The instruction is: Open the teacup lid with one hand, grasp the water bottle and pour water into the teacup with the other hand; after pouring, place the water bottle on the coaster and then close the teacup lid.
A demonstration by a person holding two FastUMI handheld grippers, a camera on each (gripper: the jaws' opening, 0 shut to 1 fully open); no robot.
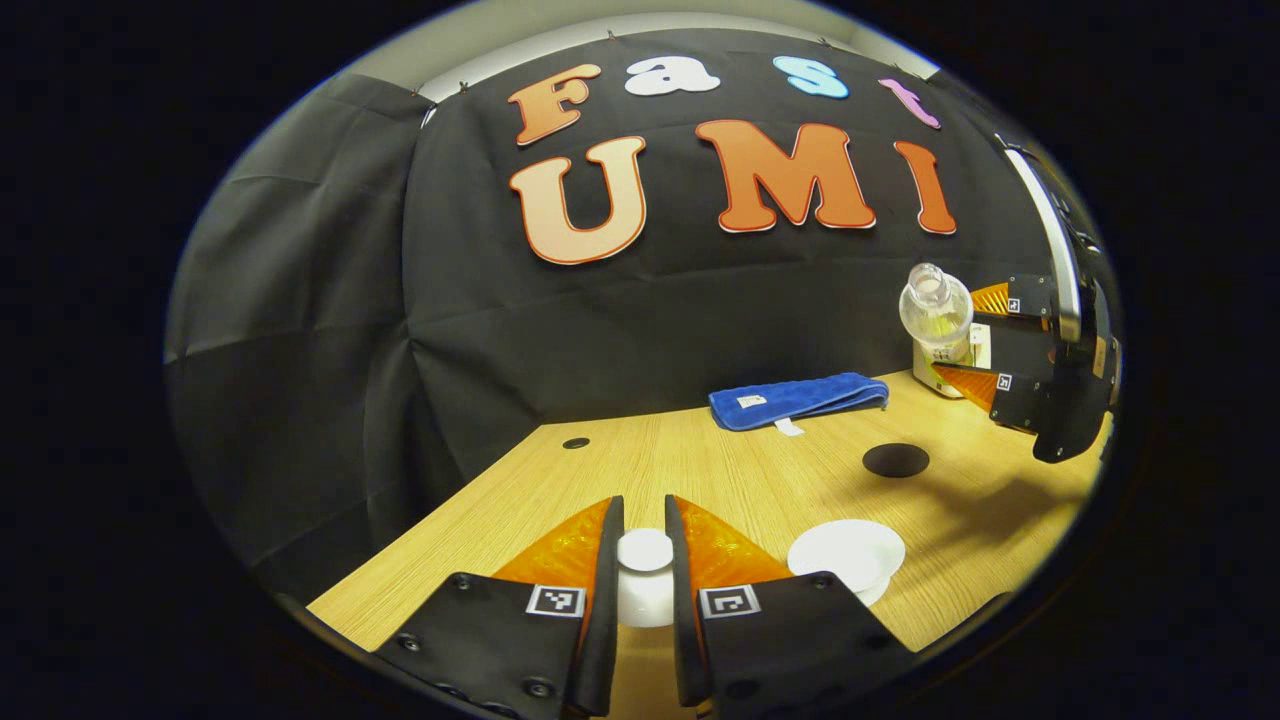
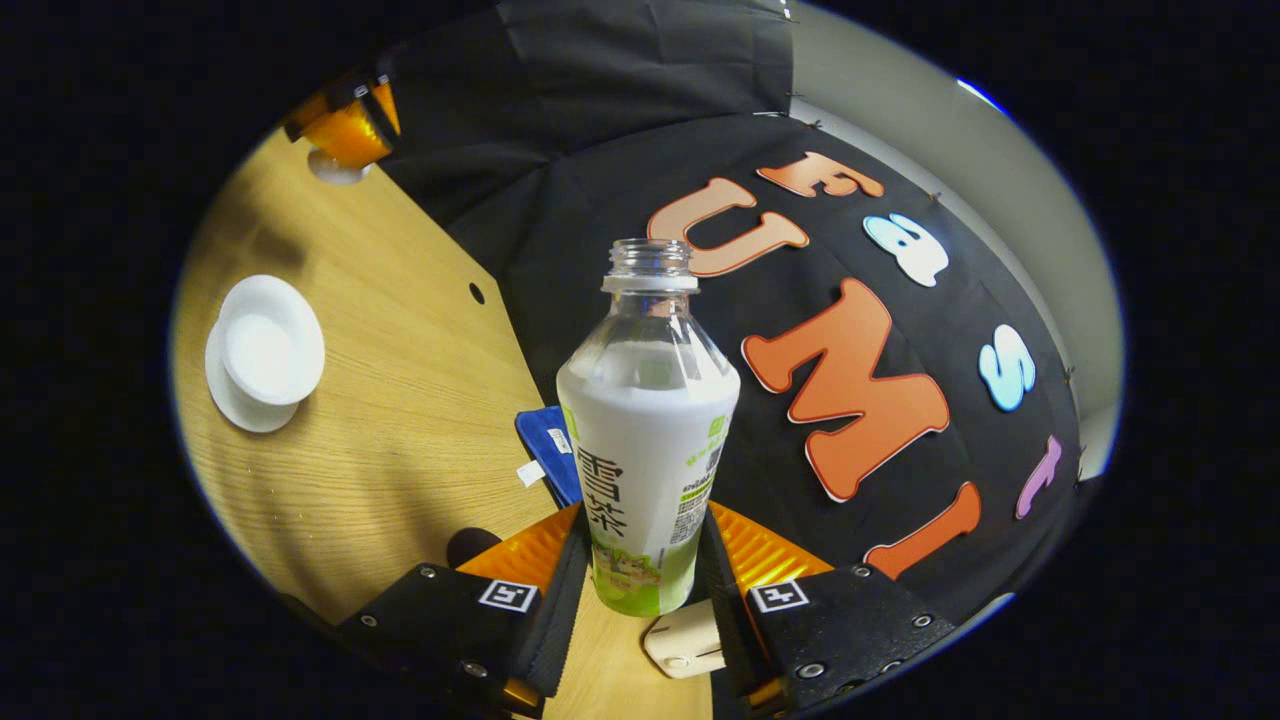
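My left gripper (image 1: 644, 520) is shut on the knob of the white teacup lid (image 1: 645, 590), held low just left of the cup. The open white teacup (image 1: 848, 555) sits on its saucer; in the right gripper view the teacup (image 2: 265, 350) is far left, with the left gripper (image 2: 345, 130) and lid (image 2: 335, 170) beyond it. My right gripper (image 2: 645, 520) is shut on the uncapped water bottle (image 2: 645, 430), gripping its labelled lower body. Seen from the left gripper view, that right gripper (image 1: 975, 340) holds the bottle (image 1: 935, 310) above the table's far right, its neck leaning. A black round coaster (image 1: 895, 460) lies between cup and bottle.
A folded blue towel (image 1: 800, 398) lies by the back wall, also the towel (image 2: 550, 455) behind the bottle. A small cream-coloured object (image 2: 685, 640) rests under the bottle on the wooden table (image 1: 720, 470). The coaster (image 2: 470, 545) peeks out beside my right fingers.
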